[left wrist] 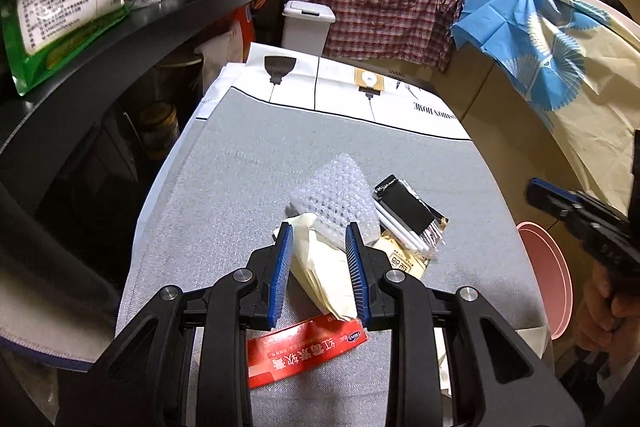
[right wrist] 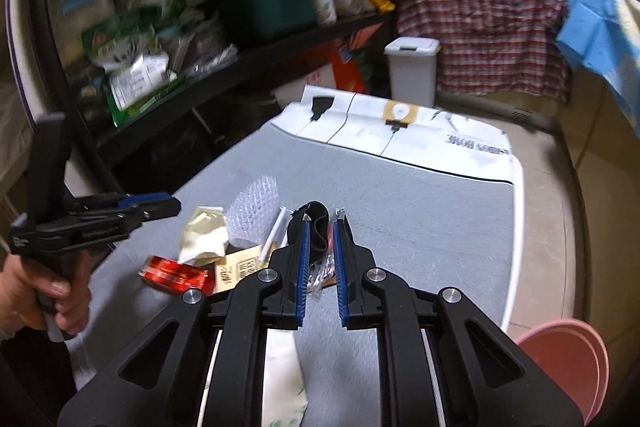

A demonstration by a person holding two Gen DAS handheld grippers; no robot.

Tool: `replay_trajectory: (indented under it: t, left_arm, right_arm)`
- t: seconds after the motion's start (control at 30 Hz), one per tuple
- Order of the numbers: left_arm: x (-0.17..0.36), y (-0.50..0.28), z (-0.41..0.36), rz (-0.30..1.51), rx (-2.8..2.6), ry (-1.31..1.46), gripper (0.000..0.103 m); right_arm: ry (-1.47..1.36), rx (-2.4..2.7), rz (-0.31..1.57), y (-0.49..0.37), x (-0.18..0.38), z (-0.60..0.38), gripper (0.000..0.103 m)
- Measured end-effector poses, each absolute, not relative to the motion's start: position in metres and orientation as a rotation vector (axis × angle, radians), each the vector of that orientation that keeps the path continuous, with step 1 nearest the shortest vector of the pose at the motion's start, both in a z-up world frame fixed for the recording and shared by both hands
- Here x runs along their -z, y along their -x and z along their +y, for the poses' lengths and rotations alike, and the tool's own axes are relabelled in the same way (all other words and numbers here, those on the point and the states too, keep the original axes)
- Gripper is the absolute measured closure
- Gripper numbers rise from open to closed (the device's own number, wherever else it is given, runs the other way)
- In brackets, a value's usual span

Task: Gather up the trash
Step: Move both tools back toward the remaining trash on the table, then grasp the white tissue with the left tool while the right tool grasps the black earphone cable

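A heap of trash lies on the grey-clothed table (left wrist: 240,207): crumpled cream paper (left wrist: 320,275), bubble wrap (left wrist: 336,187), a black packet with white sticks (left wrist: 408,207), a tan sachet (left wrist: 404,259) and a red packet (left wrist: 304,351). My left gripper (left wrist: 319,227) hangs just over the cream paper (right wrist: 202,235), jaws apart, the paper showing between them. My right gripper (right wrist: 323,223) points at the black packet (right wrist: 316,227) with only a narrow gap between its pads. In the left wrist view the right gripper (left wrist: 534,187) is off to the packet's right and carries nothing.
A white lidded bin (left wrist: 308,23) stands beyond the table's far end, under hanging plaid cloth. A pink basin (right wrist: 568,359) sits on the floor at the table's right. Black shelves (left wrist: 120,39) crowded with bags run along the left. A hand (right wrist: 44,287) grips the left tool.
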State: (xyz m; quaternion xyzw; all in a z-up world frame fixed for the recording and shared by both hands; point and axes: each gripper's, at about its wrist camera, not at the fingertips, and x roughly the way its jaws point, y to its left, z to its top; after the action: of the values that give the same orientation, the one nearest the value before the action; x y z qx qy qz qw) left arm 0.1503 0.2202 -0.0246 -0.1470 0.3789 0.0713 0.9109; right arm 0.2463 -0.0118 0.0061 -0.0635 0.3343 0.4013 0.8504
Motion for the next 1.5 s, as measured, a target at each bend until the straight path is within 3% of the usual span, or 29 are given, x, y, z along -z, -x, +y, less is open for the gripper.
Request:
replay_trajectory:
  t: [0.77, 0.93, 1.07, 1.5]
  left_arm:
    - [0.052, -0.166, 0.229, 0.890, -0.123, 0.354, 0.076]
    - [0.052, -0.167, 0.228, 0.898, -0.118, 0.343, 0.096]
    - [0.051, -0.165, 0.228, 0.893, -0.123, 0.327, 0.098]
    - [0.031, -0.150, 0.225, 0.839, -0.146, 0.272, 0.100]
  right_arm:
    - [0.262, -0.970, 0.896, -0.289, 0.061, 0.059, 0.084]
    - [0.281, -0.976, 0.892, -0.287, 0.063, 0.061, 0.090]
    - [0.299, -0.978, 0.870, -0.283, 0.057, 0.062, 0.100]
    - [0.273, -0.963, 0.791, -0.263, 0.012, 0.034, 0.100]
